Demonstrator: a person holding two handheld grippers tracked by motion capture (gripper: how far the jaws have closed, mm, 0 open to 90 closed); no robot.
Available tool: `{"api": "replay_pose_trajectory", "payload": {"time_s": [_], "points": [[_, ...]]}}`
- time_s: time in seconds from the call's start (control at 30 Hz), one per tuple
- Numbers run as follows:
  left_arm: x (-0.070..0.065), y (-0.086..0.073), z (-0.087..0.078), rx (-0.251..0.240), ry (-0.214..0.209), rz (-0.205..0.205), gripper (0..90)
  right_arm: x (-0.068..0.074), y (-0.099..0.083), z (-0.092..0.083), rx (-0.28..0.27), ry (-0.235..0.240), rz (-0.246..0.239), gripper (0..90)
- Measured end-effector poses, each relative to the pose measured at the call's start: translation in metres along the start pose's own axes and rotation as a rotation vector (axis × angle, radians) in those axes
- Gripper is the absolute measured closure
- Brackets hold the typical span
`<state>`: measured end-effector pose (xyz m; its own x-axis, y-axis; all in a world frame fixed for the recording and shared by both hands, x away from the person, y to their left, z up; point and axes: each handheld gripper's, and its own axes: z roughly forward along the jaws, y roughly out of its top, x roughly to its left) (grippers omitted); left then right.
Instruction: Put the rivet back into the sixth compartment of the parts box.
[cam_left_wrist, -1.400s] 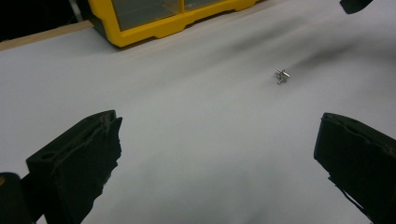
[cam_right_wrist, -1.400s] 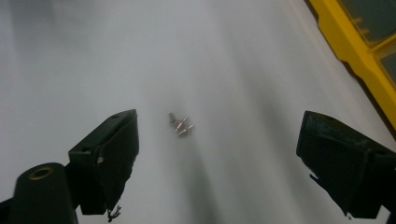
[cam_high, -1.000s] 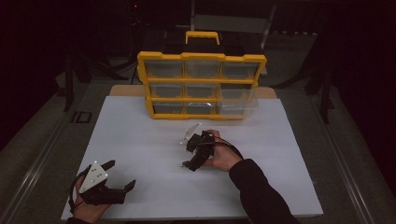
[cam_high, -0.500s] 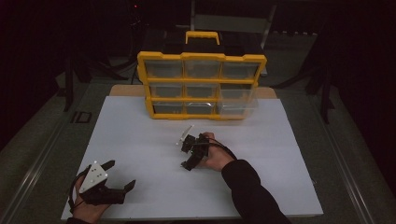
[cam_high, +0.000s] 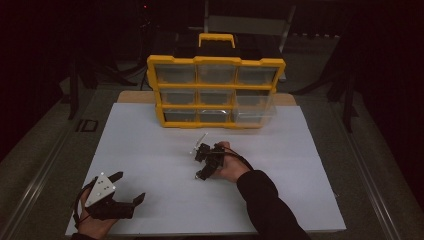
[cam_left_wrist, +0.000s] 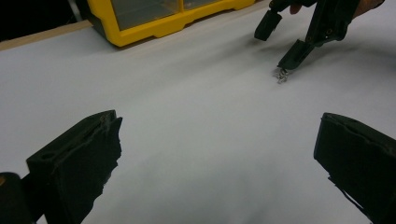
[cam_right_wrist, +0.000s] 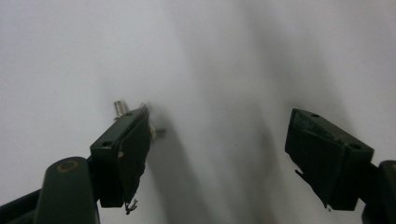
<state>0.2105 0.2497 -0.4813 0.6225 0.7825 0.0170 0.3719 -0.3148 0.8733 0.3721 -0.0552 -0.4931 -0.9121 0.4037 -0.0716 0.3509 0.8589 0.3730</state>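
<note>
Left claw (cam_high: 129, 189): nearest the person, at the table's (cam_high: 150, 150) near left corner, jaws wide, nothing between them.
Right claw (cam_high: 202, 164): mid-table, tips down at the white surface, jaws apart and just been closing; nothing gripped.
Small metal parts (cam_left_wrist: 281, 75): on the table, touching one right jaw tip, partly hidden behind it.
Yellow drawer box (cam_high: 216, 90): upright at the far edge.

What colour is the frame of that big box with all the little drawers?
Bright yellow, round clear drawers: the organiser box shows best in the high view.
</note>
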Motion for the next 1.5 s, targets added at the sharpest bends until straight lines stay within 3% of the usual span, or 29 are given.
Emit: {"api": "replay_pose_trajectory", "payload": {"time_s": [0.37,0.4,0.6,0.67,0.77,0.8,0.87,1.17,1.5], "points": [[0.000,0.000,0.000,0.001,-0.001,0.001,1.4,0.004,0.001,-0.003,-0.018,0.038,-0.007,28.0],[0.000,0.000,0.000,0.002,-0.001,0.001,1.4,0.006,0.003,0.000,-0.002,0.062,-0.028,35.2],[0.000,0.000,0.000,0.001,-0.001,0.002,1.4,0.009,0.006,0.001,0.009,0.106,-0.050,56.1],[0.000,0.000,0.000,0.001,-0.002,0.002,1.4,0.009,0.006,0.001,0.021,0.112,-0.051,61.3],[0.000,0.000,0.000,0.001,-0.001,0.003,1.4,0.008,0.005,0.001,0.030,0.117,-0.048,61.7],[0.000,0.000,0.001,0.001,-0.001,0.001,1.4,0.007,0.005,0.001,0.033,0.120,-0.050,68.1],[0.000,0.000,0.001,0.002,-0.003,0.001,1.4,0.007,0.005,0.000,0.041,0.118,-0.053,72.5],[0.000,0.000,0.000,0.002,-0.003,0.003,1.7,0.009,0.008,0.000,0.068,0.107,-0.078,75.3],[0.000,0.000,0.001,0.002,-0.004,0.001,1.7,0.005,0.009,-0.011,0.041,0.104,-0.055,75.1]]}}
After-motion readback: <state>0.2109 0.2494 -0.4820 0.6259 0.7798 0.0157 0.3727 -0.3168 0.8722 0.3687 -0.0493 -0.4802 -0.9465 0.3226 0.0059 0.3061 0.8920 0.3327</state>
